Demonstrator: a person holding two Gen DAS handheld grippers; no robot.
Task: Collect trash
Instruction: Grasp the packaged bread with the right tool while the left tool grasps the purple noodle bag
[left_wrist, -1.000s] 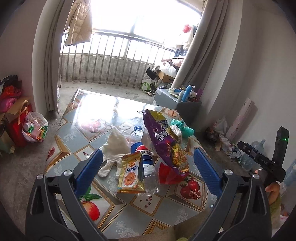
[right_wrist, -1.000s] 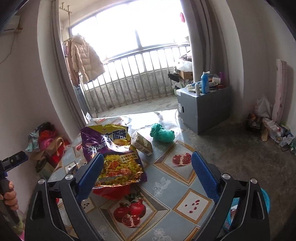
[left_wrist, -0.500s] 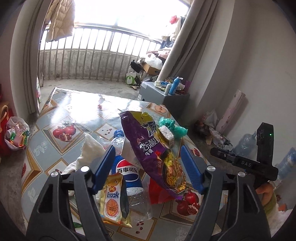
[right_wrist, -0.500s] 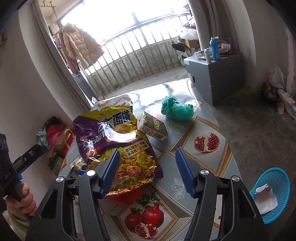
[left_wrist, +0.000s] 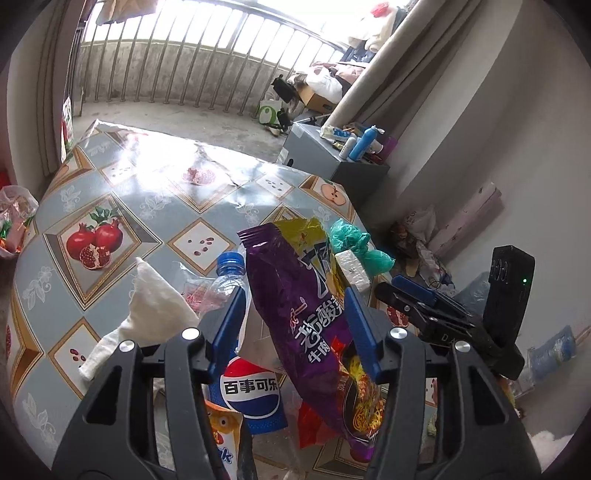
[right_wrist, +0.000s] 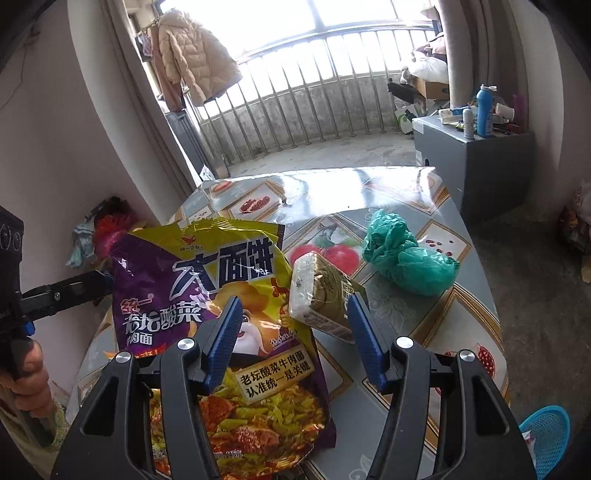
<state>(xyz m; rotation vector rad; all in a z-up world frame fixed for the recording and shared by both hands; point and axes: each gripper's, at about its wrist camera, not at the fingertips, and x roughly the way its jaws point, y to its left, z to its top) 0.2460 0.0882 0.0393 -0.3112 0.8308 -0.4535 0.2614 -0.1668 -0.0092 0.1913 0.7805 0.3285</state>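
A purple and yellow noodle bag stands tilted on the fruit-patterned table. My left gripper is open, its jaws on either side of the bag. A Pepsi bottle lies under the left jaw, beside an orange snack wrapper and a white cloth. My right gripper is open, its jaws around a small beige carton leaning on the bag. A green plastic bag lies beyond.
A blue trash basket stands on the floor to the right of the table. A grey cabinet with bottles stands at the back right. Bags lie on the floor at the left. A red wrapper lies under the noodle bag.
Both grippers have moved forward and down toward the trash pile and their jaws have narrowed. The left now straddles the noodle bag, the right the carton.
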